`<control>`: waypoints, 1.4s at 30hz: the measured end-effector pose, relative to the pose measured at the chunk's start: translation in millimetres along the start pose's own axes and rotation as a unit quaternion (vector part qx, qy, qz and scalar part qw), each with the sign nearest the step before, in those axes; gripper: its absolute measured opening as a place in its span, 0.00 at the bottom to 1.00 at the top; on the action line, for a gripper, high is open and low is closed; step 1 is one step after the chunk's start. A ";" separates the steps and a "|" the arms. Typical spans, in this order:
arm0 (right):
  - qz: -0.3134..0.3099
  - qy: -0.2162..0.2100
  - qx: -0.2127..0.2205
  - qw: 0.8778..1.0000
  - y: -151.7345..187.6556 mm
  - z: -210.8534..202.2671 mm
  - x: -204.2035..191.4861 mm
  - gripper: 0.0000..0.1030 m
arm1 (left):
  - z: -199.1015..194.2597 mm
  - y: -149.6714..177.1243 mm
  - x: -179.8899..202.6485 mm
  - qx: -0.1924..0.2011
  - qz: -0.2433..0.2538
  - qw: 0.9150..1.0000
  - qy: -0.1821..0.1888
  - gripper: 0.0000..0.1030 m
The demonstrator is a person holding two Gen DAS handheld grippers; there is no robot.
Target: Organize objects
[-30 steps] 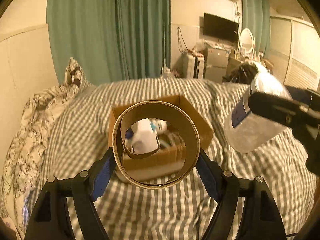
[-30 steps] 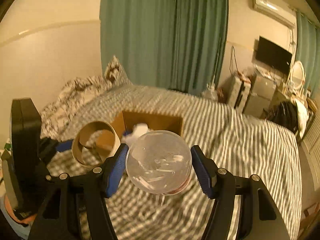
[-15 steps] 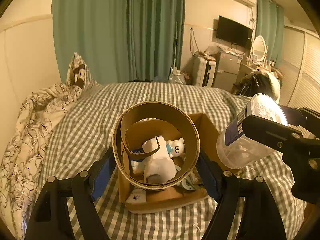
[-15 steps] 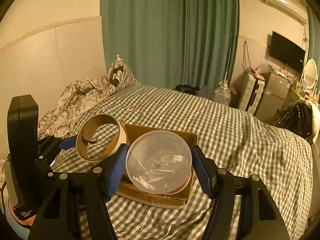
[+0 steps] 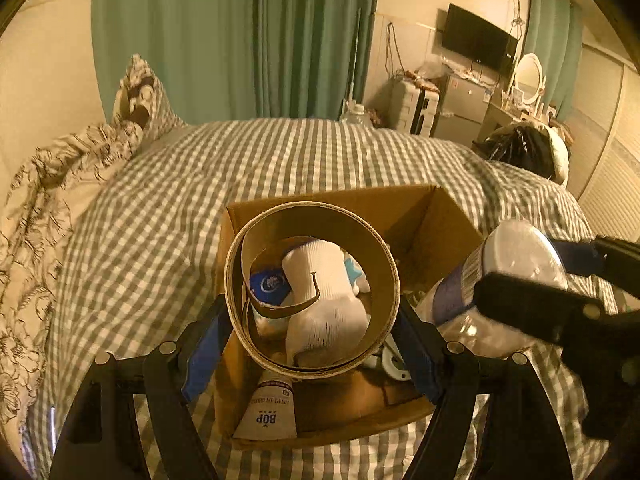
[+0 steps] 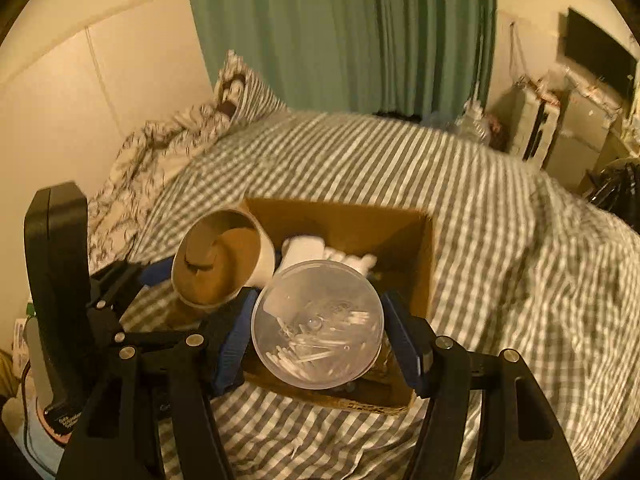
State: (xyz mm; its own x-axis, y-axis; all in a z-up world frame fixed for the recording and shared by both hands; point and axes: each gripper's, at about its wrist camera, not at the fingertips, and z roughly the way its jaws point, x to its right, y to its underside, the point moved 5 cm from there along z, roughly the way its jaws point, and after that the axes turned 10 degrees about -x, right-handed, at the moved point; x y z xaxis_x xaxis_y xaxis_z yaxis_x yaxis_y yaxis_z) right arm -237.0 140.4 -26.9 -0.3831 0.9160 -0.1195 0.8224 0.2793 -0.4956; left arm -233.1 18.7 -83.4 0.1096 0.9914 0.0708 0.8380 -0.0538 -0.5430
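An open cardboard box sits on the checked bed. My left gripper is shut on a brown cardboard tape ring and holds it over the box's near left part; the ring also shows in the right wrist view. My right gripper is shut on a clear round tub of cotton swabs over the box's near edge; the tub shows in the left wrist view. Inside the box lie a white sock, a blue item and a white tube.
The grey checked bed cover surrounds the box. A floral duvet and pillow lie at the left. Green curtains, a suitcase and a desk stand beyond the bed's far end.
Both grippers have moved forward and down with their loads, and now hang over the box. The ring and tub are closer together.
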 end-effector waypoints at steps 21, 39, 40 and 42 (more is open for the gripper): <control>0.041 0.019 -0.002 0.999 -29.7 23.4 24.5 0.84 | 23.2 -12.1 -6.8 -0.009 -0.001 1.000 -0.002 0.89; 0.062 0.114 0.207 0.970 -16.0 -143.7 27.8 1.00 | -131.5 -47.3 5.5 0.167 0.008 0.985 -0.040 1.00; 0.059 0.116 0.218 0.967 -12.6 -155.9 24.3 1.00 | -144.8 -44.9 7.4 0.178 0.011 0.983 -0.042 1.00; 0.052 0.125 0.244 0.960 -3.0 -184.7 18.2 1.00 | -166.7 -39.0 11.3 0.198 0.014 0.979 -0.046 1.00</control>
State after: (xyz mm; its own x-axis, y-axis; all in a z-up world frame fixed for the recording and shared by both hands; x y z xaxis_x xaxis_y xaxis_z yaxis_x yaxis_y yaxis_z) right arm -168.8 209.4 131.3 -0.1459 0.9892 -0.0096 0.5324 0.0704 -0.8436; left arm -175.5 12.2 78.1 0.0664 0.9977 -0.0151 0.5596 -0.0497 -0.8273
